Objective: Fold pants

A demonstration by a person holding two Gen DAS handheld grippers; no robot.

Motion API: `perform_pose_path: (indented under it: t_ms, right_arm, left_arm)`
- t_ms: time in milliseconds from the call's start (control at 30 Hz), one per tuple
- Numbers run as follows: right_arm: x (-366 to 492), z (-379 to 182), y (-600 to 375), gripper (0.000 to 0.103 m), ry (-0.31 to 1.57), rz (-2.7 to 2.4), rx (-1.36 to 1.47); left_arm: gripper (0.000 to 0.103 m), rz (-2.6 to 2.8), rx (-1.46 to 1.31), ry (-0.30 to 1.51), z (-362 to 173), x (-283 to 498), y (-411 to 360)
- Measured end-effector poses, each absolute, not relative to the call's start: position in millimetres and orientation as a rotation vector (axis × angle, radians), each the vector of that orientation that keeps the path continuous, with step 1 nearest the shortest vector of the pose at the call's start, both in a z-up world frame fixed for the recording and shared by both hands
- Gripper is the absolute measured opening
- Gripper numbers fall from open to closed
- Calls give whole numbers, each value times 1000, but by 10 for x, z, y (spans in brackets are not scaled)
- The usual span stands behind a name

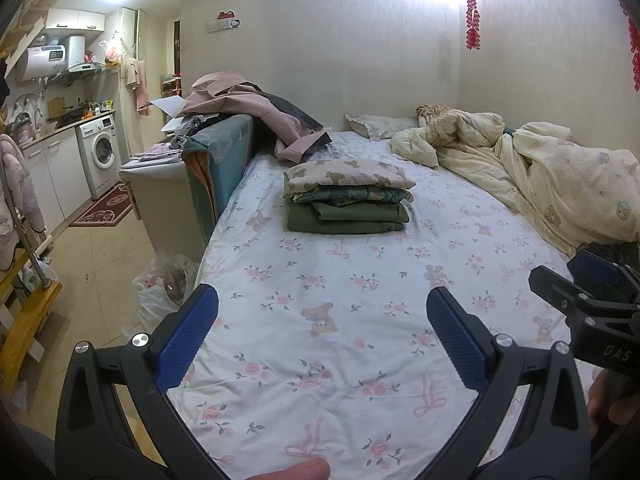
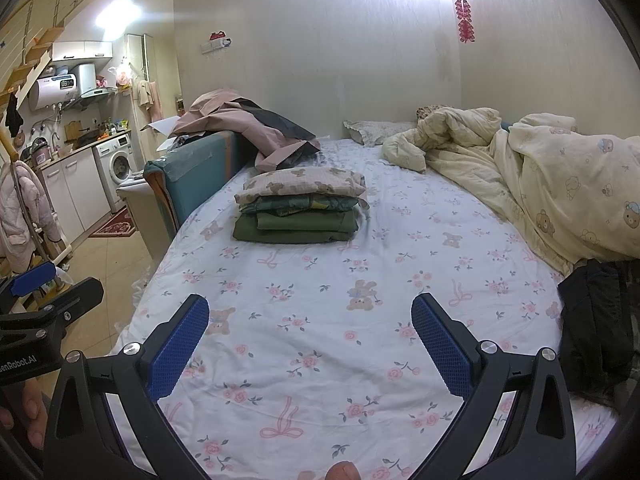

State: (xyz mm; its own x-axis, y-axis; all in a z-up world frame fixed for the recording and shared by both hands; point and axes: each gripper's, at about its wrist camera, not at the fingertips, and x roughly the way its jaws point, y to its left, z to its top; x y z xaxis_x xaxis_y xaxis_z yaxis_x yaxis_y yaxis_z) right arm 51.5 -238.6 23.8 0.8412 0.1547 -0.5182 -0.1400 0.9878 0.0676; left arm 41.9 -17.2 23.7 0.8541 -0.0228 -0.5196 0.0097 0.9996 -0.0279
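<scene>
A stack of folded clothes (image 1: pixel 347 205), bear-print piece on top and green ones below, lies mid-bed on the floral sheet (image 1: pixel 320 360); it also shows in the right wrist view (image 2: pixel 298 210). A dark, unfolded garment (image 2: pixel 596 320) lies at the bed's right edge, just right of my right gripper. My left gripper (image 1: pixel 322 300) is open and empty above the sheet. My right gripper (image 2: pixel 310 312) is open and empty above the sheet; it shows at the right in the left wrist view (image 1: pixel 592 280).
A rumpled cream duvet (image 2: pixel 540 168) covers the bed's right side. A pink garment (image 1: pixel 256 112) drapes over the teal headboard (image 1: pixel 224 160). A plastic bag (image 1: pixel 164 288) sits on the floor at left. The kitchen with a washing machine (image 1: pixel 100 152) is far left.
</scene>
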Motion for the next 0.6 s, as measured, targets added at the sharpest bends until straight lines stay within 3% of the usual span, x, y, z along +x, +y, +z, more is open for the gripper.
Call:
perform_pose_path:
  t_ms: [600]
  right_arm:
    - [513, 235, -2384, 103, 551, 156, 27]
  left_arm:
    - [103, -19, -24, 547, 236, 422, -164]
